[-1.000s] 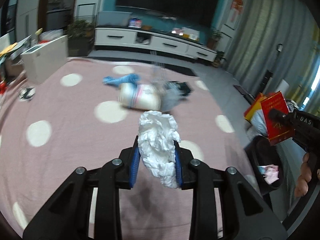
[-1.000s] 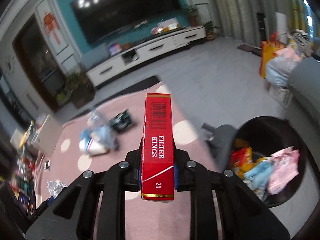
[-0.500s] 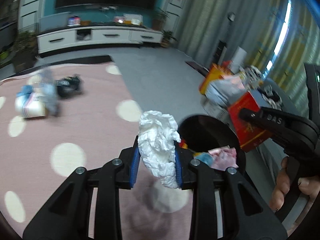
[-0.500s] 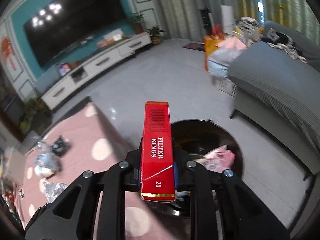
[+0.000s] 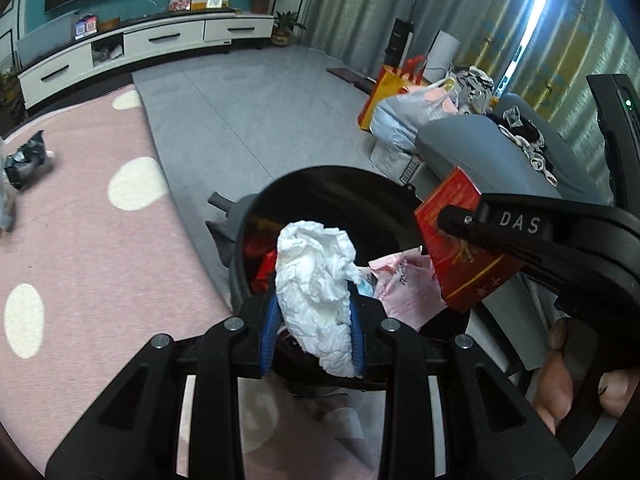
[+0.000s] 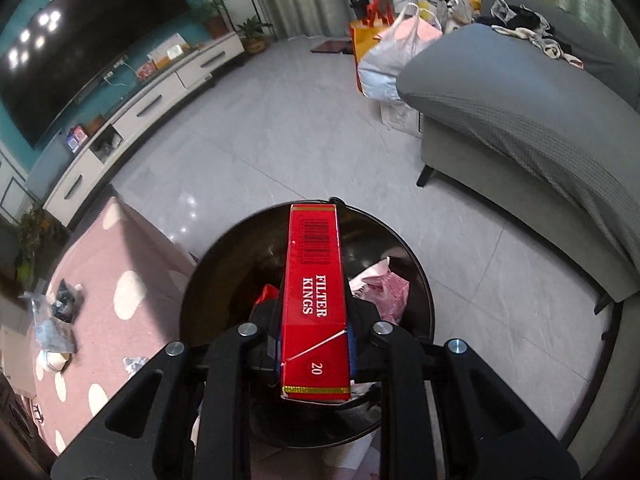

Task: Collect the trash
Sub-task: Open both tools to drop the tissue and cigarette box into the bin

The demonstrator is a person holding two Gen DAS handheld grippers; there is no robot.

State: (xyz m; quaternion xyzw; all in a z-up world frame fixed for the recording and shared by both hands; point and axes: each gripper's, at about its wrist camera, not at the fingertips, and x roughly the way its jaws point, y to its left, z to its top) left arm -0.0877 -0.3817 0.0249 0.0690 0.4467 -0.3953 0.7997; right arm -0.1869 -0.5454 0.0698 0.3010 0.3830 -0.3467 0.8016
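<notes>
My left gripper (image 5: 314,332) is shut on a crumpled white tissue (image 5: 316,280) and holds it over the near rim of a round black trash bin (image 5: 340,188). My right gripper (image 6: 314,344) is shut on a red cigarette carton (image 6: 314,288) marked "FILTER KINGS" and holds it above the same bin (image 6: 224,276). The carton also shows in the left wrist view (image 5: 460,248), at the bin's right side. The bin holds pink paper (image 5: 404,284) and red wrappers (image 5: 266,268).
A pink dotted rug (image 5: 80,220) lies left of the bin, with more litter on it (image 6: 60,312). A grey sofa (image 6: 520,100) stands to the right. Bags (image 5: 408,100) sit behind the bin. A white TV cabinet (image 5: 140,44) lines the far wall.
Both grippers have swung right from the rug to the bin and come closer to it. The tissue and the carton now hang over the bin's opening.
</notes>
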